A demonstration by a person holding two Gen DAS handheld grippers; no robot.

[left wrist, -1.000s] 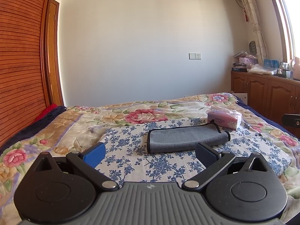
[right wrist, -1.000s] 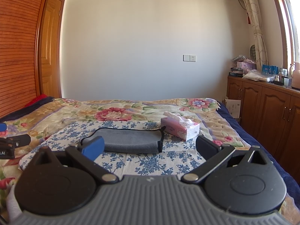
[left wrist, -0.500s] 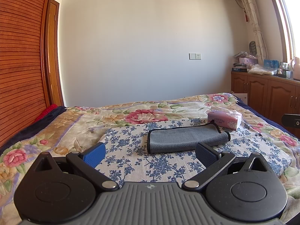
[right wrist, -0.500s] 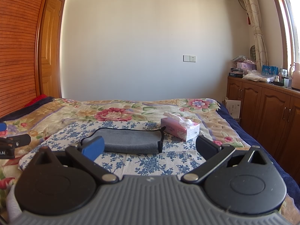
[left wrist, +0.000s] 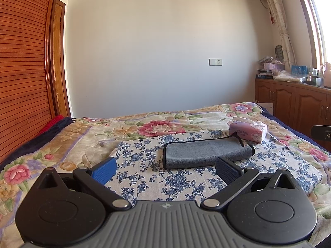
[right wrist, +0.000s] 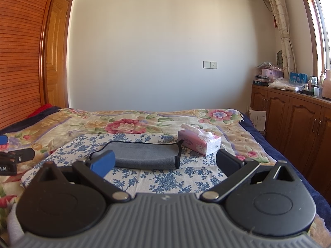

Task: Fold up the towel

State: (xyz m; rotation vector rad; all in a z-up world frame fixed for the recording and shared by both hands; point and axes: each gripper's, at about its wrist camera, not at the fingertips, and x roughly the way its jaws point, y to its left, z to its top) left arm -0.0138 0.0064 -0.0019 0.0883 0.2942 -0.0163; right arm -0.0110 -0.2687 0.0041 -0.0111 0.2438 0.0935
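Nothing has shifted across the last second: both views match the earlier ones, with the grippers parked short of the towel and no cloth moved. That stillness suggests either a pause before a further fold or a finished job; the towel already lies doubled over, so the task looks well along, though whether another fold is meant cannot be told.

Going left to right in the left wrist view, the left gripper (left wrist: 164, 168) stands with its jaws spread wide and nothing between them, the blue pad at about 9 o'clock of the gap and the dark pad at 3 o'clock. The grey towel (left wrist: 203, 152) rests on the blue-flowered cloth (left wrist: 142, 159) toward 12 o'clock of the gripper, apart from both pads. A pink tissue box (left wrist: 248, 132) sits just beyond the towel's right end, near 1 o'clock.

In the right wrist view the right gripper (right wrist: 164, 165) is likewise spread wide and empty, with the towel (right wrist: 144, 157) lying at 11 o'clock.

How many layers the towel has is hard to judge, since its underside and far edge are hidden. Its left end in the right view is covered by the blue pad. Each gripper shows only as a sliver at the other view's edge.
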